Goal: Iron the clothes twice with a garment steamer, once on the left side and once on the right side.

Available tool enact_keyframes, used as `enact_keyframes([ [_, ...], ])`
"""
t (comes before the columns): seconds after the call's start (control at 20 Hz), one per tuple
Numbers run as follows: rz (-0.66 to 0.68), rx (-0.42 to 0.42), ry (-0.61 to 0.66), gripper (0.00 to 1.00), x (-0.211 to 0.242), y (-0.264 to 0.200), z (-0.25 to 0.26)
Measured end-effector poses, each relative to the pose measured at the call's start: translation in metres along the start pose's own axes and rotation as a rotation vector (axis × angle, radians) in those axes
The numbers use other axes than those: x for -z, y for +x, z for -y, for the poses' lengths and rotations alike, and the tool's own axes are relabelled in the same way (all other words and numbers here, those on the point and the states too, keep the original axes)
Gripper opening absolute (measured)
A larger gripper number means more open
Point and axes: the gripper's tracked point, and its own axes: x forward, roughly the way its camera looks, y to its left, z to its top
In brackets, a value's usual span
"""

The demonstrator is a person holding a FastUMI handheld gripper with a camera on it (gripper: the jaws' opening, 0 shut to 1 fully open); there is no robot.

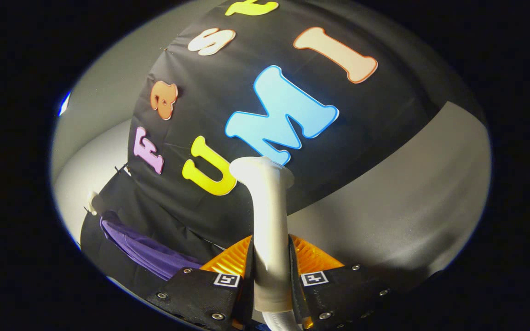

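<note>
My gripper [270,264] is shut on the white garment steamer [268,220], both fingers pressing on its handle. The steamer stands up between the fingers, and its flat head [260,168] rises ahead of them against the booth's black cloth wall. A purple garment [152,250] hangs low to the left of the fingers, in front of the black cloth, well apart from the steamer head. Only a folded part of the garment shows; the rest is hidden below.
The black cloth wall [384,115] spans the background. A plain grey-white wall [398,202] runs to the right of and behind it. A small white clip or hook [93,202] sits at the cloth's edge above the purple garment.
</note>
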Motion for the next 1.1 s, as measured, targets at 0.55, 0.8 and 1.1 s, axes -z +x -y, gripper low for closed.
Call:
enact_keyframes([
  [0.55, 0.098, 0.05, -0.178, 0.34, 0.093, -0.085, -0.06],
  [0.8, 0.156, 0.054, -0.261, 0.34, 0.14, -0.118, -0.098],
  [1.1, 0.248, 0.077, -0.35, 0.34, 0.191, -0.151, -0.139],
])
